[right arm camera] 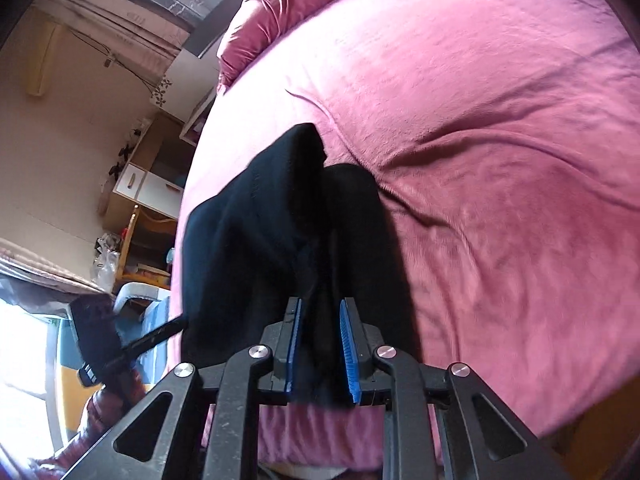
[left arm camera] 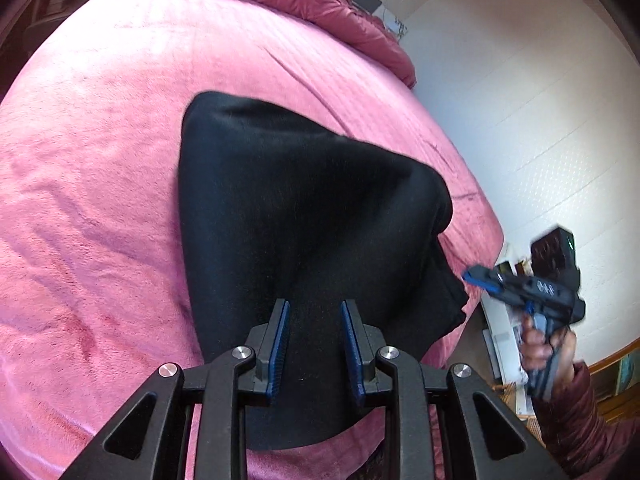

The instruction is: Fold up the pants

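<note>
Black pants (left arm camera: 300, 208) lie bunched and partly lifted on the pink bed (left arm camera: 100, 160). My left gripper (left arm camera: 314, 320) is shut on a thick fold at their near edge, and the cloth rises in a tent towards it. In the right wrist view the pants (right arm camera: 256, 232) run as a dark ridge down into my right gripper (right arm camera: 320, 320). Cloth lies between its blue pads, but the pads stand apart and do not press on it. From the left wrist view, the right gripper (left arm camera: 474, 276) sits at the pants' right corner, held by a hand (left arm camera: 540, 348), blurred.
A bunched pink duvet (left arm camera: 320, 0) lies along the far end of the bed (right arm camera: 500, 160). Pale floor (left arm camera: 540, 100) runs beside the bed's right edge. Shelves and a cupboard (right arm camera: 148, 184) stand past the bed's left edge in the right wrist view.
</note>
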{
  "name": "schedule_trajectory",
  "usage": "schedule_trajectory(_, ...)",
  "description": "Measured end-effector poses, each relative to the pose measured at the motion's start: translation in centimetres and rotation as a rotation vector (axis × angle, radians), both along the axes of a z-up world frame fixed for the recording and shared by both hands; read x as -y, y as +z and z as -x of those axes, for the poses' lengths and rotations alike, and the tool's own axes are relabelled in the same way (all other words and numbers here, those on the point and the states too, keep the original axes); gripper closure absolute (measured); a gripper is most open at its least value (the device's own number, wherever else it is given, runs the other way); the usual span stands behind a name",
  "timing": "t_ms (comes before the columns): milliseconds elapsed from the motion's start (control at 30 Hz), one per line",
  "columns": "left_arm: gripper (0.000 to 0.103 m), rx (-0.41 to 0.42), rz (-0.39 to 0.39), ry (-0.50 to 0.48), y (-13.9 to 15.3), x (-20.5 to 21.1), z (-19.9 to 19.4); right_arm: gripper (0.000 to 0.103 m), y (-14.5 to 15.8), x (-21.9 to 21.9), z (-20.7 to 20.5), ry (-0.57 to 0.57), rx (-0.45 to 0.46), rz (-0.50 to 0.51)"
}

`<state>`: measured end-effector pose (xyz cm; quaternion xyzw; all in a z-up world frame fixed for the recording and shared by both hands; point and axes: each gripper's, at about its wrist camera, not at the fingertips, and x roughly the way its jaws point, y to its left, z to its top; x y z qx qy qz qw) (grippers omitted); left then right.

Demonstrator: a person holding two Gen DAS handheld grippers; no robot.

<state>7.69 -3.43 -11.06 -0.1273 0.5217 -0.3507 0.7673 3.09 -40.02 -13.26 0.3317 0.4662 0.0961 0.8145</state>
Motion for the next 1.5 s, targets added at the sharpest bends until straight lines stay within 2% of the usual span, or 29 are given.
schedule_trajectory(100,0.077,0.009,0.008,0.004,0.2,-1.0,0.3,0.079,0.3,-1.7,1.5,0.027,-0.012,0.053)
schedule_trajectory(200,0.077,0.009,0.007,-0.004,0.2,-1.4,0.7,0.066,0.6,-2.7,1.7,0.036,-0.002,0.155)
schedule_trajectory(433,0.077,0.031,0.002,-0.010,0.6,-2.3,1.8,0.066,0.3,-4.9,-1.1,0.142,-0.012,0.317)
schedule_trajectory(467,0.077,0.032,0.004,-0.011,0.6,-2.4,1.9,0.070,0.0,-5.3,-1.4,0.157,-0.029,0.347)
schedule_trajectory(500,0.077,0.032,0.004,-0.011,0.6,-2.5,2.0,0.087,-0.3,-5.7,-1.6,0.174,-0.041,0.365)
schedule_trajectory(533,0.077,0.033,0.002,-0.010,0.8,-2.4,2.2,0.098,-0.4,-6.2,-1.7,0.195,-0.055,0.399)
schedule_trajectory(733,0.077,0.046,0.003,-0.044,1.3,-1.5,2.2,0.100,1.4,-6.7,0.5,0.230,-0.041,0.489)
schedule_trajectory(833,0.077,0.021,-0.018,-0.068,0.3,-0.4,1.9,0.100,-0.5,-6.2,0.8,0.218,-0.101,0.525)
schedule_trajectory(967,0.077,0.005,-0.074,-0.083,-1.1,1.1,1.9,0.100,-3.7,-5.3,0.3,0.182,-0.157,0.515)
schedule_trajectory(1067,0.077,0.021,-0.091,-0.089,-0.8,1.5,2.0,0.100,-3.9,-5.0,0.4,0.172,-0.144,0.502)
schedule_trajectory(1133,0.077,0.031,-0.074,-0.077,-0.2,1.3,1.9,0.099,-3.5,-4.8,0.7,0.168,-0.134,0.499)
schedule_trajectory(1233,0.077,0.070,-0.035,-0.037,1.1,0.6,1.4,0.097,-2.5,-4.4,1.2,0.162,-0.123,0.484)
schedule_trajectory(1300,0.075,0.099,-0.026,-0.004,2.1,0.4,0.6,0.086,-1.5,-4.2,1.5,0.149,-0.103,0.488)
schedule_trajectory(1333,0.074,0.112,-0.031,0.011,2.5,0.4,0.0,0.084,-0.6,-4.0,1.6,0.138,-0.079,0.488)
schedule_trajectory(1367,0.074,0.121,-0.033,0.021,2.8,0.5,-0.6,0.077,0.2,-3.9,1.6,0.126,-0.055,0.485)
schedule_trajectory(1400,0.074,0.126,-0.033,0.028,3.1,0.7,-1.1,0.066,1.3,-3.7,1.4,0.101,-0.017,0.473)
schedule_trajectory(1433,0.074,0.133,-0.037,0.039,3.4,1.0,-1.7,0.061,2.1,-3.8,1.1,0.084,0.006,0.461)
schedule_trajectory(1500,0.074,0.144,-0.042,0.055,3.6,1.4,-2.8,0.057,3.4,-4.5,-0.1,0.074,0.059,0.436)
